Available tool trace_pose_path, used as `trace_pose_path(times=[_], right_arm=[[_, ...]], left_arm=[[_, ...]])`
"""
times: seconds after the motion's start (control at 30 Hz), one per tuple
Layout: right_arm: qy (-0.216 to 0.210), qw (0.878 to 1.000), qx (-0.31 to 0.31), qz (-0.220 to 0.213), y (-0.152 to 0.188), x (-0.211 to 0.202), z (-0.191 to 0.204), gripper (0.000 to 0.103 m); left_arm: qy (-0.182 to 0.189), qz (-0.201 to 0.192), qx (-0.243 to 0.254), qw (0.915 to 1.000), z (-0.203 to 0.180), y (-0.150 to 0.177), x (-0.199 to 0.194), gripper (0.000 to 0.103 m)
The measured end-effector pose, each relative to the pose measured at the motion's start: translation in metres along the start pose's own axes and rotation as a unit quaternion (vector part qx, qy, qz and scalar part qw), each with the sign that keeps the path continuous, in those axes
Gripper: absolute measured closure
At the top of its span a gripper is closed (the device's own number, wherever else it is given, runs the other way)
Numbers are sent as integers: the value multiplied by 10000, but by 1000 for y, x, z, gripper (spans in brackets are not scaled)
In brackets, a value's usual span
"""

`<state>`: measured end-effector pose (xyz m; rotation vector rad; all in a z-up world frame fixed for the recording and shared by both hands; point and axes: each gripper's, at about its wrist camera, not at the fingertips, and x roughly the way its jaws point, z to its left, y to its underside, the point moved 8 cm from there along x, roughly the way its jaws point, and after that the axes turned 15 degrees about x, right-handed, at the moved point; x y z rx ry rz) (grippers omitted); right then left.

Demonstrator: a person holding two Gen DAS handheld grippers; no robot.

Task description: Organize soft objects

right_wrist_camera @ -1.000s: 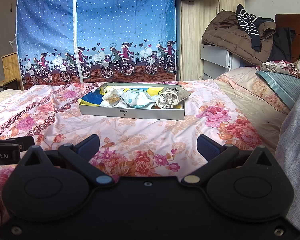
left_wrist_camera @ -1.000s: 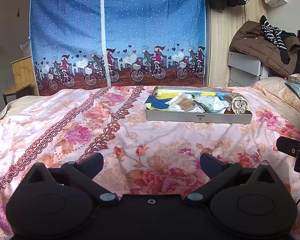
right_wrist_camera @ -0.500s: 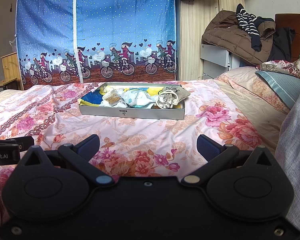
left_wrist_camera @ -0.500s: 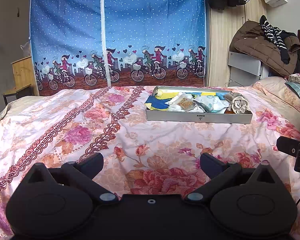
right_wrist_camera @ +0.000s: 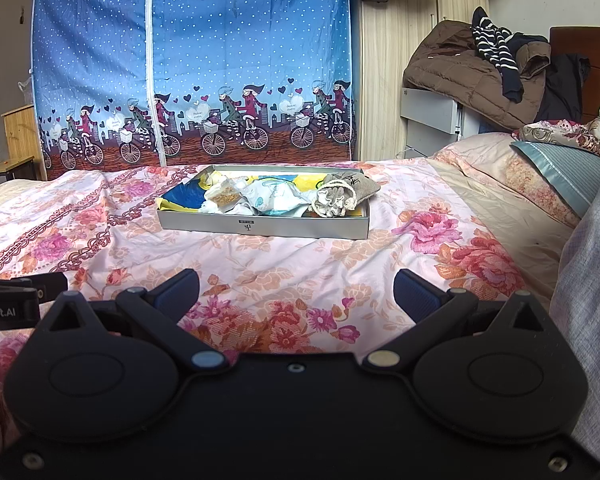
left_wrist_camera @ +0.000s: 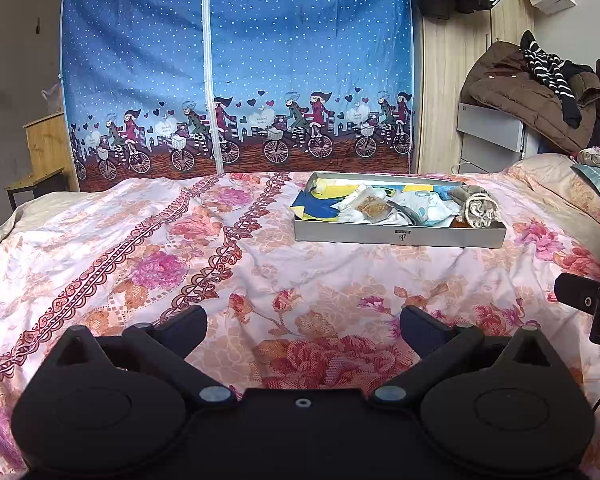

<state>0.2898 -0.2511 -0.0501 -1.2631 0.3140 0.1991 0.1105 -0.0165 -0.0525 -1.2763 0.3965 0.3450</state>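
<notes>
The gray box (left_wrist_camera: 400, 236) sits near the far edge of the bed (left_wrist_camera: 140, 264), full of soft things. Both the left gripper (left_wrist_camera: 303, 326) and right gripper (right_wrist_camera: 296, 286) have fingers wide apart, holding nothing. The tidying looks almost done.

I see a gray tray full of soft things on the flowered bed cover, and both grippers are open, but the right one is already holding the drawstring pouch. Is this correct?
Not quite. The right gripper holds nothing; the drawstring pouch lies in the gray tray on the bed cover, far ahead of its open fingers, as the right wrist view shows. The left gripper is open too.
</notes>
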Motion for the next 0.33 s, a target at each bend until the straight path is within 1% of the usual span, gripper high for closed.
trace_pose_path(times=[0.33], right_arm=[[2,10000,1,4,0,0,0,0]], left_arm=[[-106,-7,-9,9999,11,3,-3,1]])
